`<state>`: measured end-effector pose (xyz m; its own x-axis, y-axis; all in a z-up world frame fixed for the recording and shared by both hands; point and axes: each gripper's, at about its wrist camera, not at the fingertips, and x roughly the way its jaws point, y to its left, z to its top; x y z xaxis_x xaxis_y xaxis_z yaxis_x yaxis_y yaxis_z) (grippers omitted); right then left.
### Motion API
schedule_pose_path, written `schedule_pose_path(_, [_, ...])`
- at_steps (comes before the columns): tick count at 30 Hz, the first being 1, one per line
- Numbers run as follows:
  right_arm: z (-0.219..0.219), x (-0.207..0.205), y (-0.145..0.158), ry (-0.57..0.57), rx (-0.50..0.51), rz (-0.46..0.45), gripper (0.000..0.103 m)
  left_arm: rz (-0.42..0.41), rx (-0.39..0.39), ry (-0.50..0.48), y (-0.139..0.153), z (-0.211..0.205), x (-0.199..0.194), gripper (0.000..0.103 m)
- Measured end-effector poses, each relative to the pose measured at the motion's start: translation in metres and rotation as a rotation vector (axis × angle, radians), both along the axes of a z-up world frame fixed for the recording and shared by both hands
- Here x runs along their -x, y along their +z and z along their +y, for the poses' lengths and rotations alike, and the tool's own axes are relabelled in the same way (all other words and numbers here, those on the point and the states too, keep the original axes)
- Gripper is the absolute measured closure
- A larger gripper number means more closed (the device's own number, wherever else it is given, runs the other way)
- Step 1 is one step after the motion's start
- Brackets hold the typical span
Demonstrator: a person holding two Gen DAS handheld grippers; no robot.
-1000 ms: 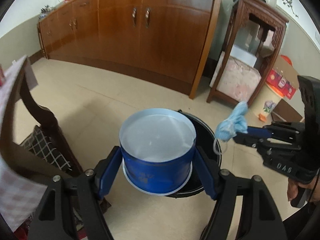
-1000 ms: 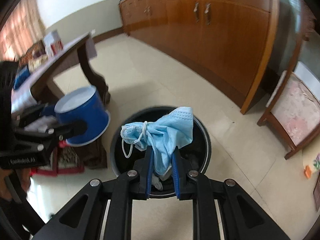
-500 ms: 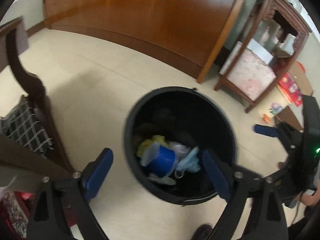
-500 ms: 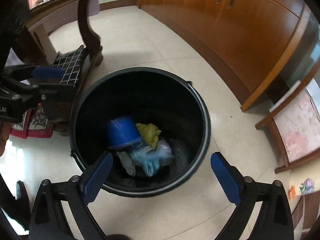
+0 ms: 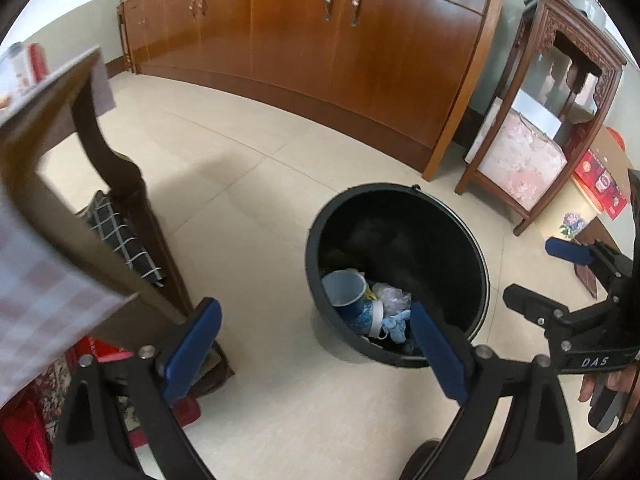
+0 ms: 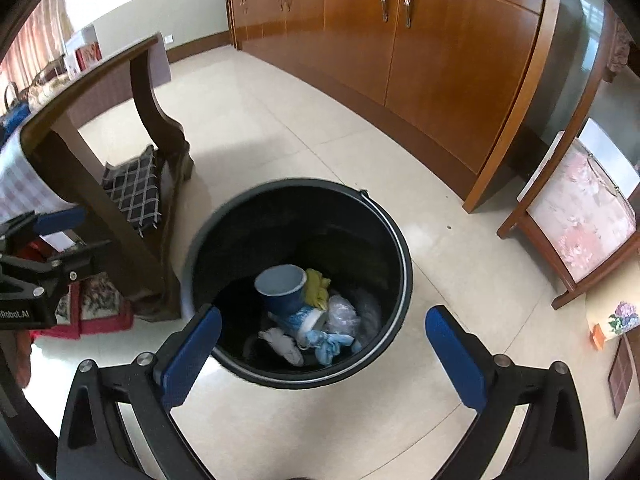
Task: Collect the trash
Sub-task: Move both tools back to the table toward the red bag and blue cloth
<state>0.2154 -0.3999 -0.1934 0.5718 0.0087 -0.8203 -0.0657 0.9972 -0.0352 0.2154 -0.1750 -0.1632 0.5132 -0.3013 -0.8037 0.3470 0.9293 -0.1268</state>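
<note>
Over the bin: both grippers empty, drop step looks done.

Down in the black bin [image 6: 402, 280] lie a blue cup [image 6: 286, 292] on its side, a blue mask [image 6: 332, 342], yellow and clear scraps beside them, all touching in one heap at the bottom. Left gripper [image 5: 316, 350] hangs beside the bin's near rim, its jaws opening with nothing between them; right gripper [image 6: 324, 354] hangs above the bin's near rim, jaws also opening and empty. My read is that the release into the bin is finished for this pair of items. Next move calls for lifting both grippers clear of the rim and turning toward the table [image 5: 60, 128] on the left to look for more trash; whether any remains there is hidden from these views.
</note>
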Motion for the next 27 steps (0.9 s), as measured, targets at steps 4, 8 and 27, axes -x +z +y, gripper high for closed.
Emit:
schedule_pose_path(4, [0.016, 0.013, 0.018, -0.001, -0.018, -0.031, 0.0, -0.028, -0.006, 0.017, 0.015, 0.016, 0.013, 0.007])
schedule_pose_path(8, [0.034, 0.024, 0.036, 0.008, -0.028, -0.068, 0.0, -0.055, -0.01, 0.039, 0.03, 0.03, 0.025, 0.006])
schedule_pose_path(27, [0.151, 0.044, 0.128, 0.151, -0.062, -0.267, 0.0, -0.255, 0.009, 0.305, 0.106, 0.155, 0.077, 0.0])
